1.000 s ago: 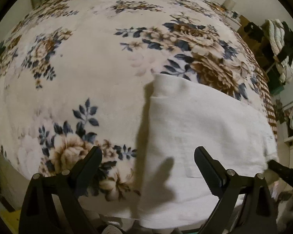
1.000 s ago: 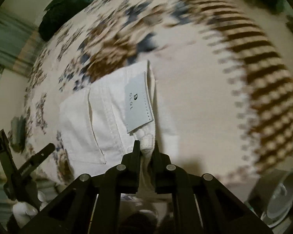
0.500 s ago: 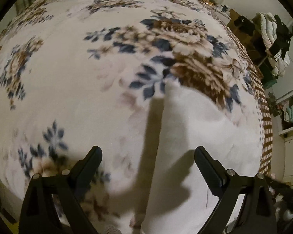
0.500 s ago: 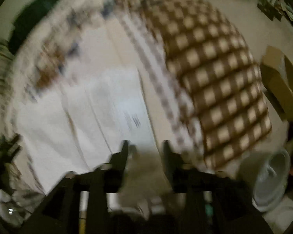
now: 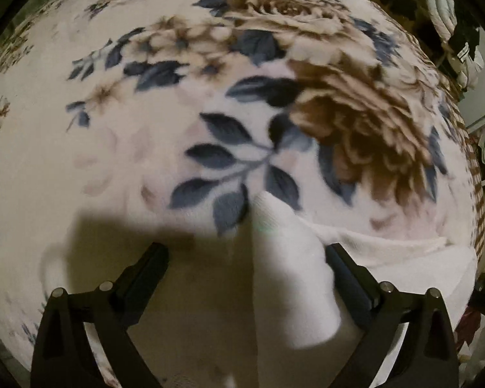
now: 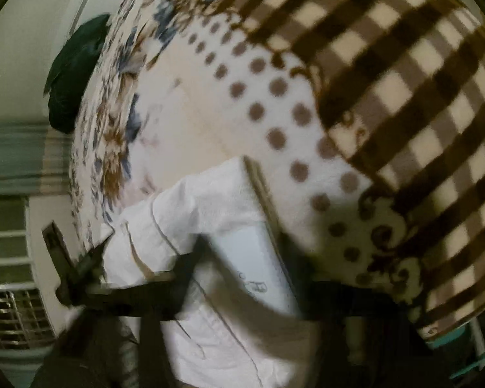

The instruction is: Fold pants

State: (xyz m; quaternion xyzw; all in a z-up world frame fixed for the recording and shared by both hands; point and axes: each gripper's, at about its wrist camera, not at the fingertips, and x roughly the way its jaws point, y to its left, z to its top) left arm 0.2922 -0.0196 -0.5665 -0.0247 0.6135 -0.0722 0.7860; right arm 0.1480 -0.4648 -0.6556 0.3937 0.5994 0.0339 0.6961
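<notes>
The right gripper [image 6: 242, 278] has let go: a second ago it pinched the white cotton pants [image 6: 210, 213], now its jaws stand apart over them on the floral fleece blanket [image 5: 145, 129]. The left gripper [image 5: 245, 258] stays spread around a corner. Only the right view shows the pale label [image 6: 255, 258], so the folding looks nearly finished.

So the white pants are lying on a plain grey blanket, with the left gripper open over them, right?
Not quite. The fleece blanket is cream with blue-and-brown flowers, as the left wrist view shows, not plain grey. The white pants do lie on it, with the left gripper open over them.
</notes>
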